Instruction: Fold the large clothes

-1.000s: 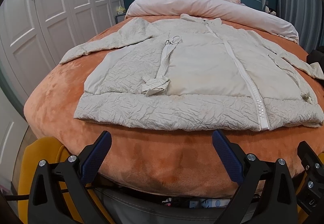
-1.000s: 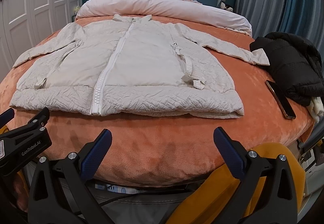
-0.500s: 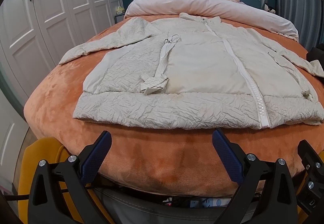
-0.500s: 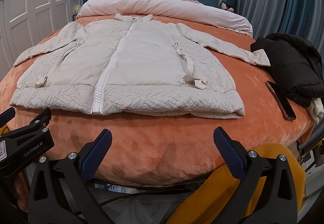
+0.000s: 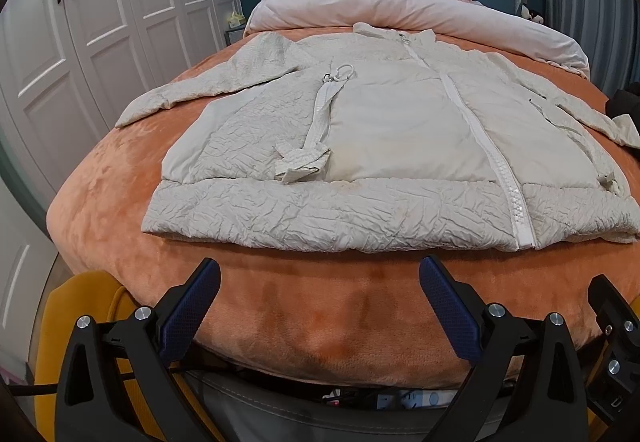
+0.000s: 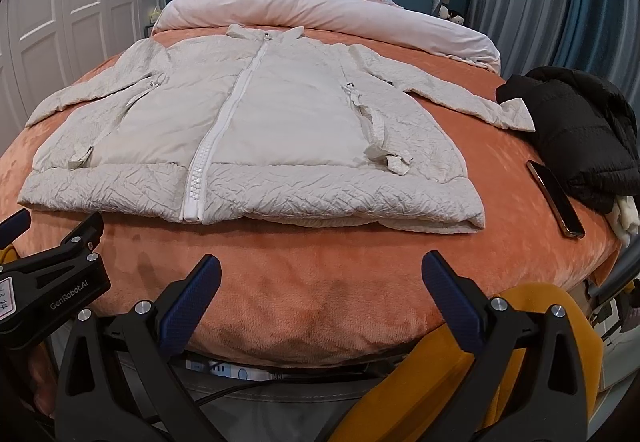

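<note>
Since a second ago almost nothing has moved; both my grippers only hover at the foot edge of the bed (image 5: pixel 120 202).

The cream jacket (image 6: pixel 256 146) lies flat and zipped in the middle of the bed, sleeves spread, so no fold is made yet.

Left fingers (image 5: pixel 192 302) and right fingers (image 6: pixel 192 302) stand wide apart, holding nothing.

The left edge is free; near the right edge lie a black coat (image 6: pixel 576 138) and a phone (image 6: pixel 556 198), so that sleeve has less room.

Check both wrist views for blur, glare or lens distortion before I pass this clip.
Left wrist: sharp, evenly lit, strong fisheye bowing of the bed and wardrobe, dark corners. Right wrist: equally sharp, jacket crisp, faint sheen on the phone, same barrel curve.
</note>
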Motion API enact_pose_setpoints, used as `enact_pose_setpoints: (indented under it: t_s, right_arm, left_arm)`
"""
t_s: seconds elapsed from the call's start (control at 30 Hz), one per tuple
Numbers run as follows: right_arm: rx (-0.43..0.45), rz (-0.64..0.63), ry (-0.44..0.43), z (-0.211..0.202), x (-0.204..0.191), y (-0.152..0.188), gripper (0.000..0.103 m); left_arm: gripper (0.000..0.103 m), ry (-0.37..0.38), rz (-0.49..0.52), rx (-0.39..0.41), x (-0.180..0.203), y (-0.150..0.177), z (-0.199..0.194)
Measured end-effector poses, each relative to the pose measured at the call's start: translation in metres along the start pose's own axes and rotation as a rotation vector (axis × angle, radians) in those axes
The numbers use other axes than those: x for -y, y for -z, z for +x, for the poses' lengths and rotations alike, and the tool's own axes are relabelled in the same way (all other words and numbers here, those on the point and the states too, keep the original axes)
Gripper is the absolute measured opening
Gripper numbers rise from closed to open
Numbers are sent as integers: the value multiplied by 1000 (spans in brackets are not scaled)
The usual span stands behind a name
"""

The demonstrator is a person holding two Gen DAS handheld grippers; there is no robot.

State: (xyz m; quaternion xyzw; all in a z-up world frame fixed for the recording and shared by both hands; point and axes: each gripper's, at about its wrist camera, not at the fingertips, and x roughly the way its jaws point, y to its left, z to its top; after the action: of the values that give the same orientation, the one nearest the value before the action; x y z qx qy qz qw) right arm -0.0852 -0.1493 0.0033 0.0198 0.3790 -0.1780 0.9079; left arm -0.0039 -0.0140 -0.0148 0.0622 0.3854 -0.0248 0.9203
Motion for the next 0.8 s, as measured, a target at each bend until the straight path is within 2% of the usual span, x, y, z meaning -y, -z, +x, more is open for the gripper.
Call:
enact_pose_setpoints:
  t_s: [0.8]
  right_arm:
    - [-4,-1,-1,1,0,0,98]
  left_arm:
    - [97,0,8,0,2,2,2]
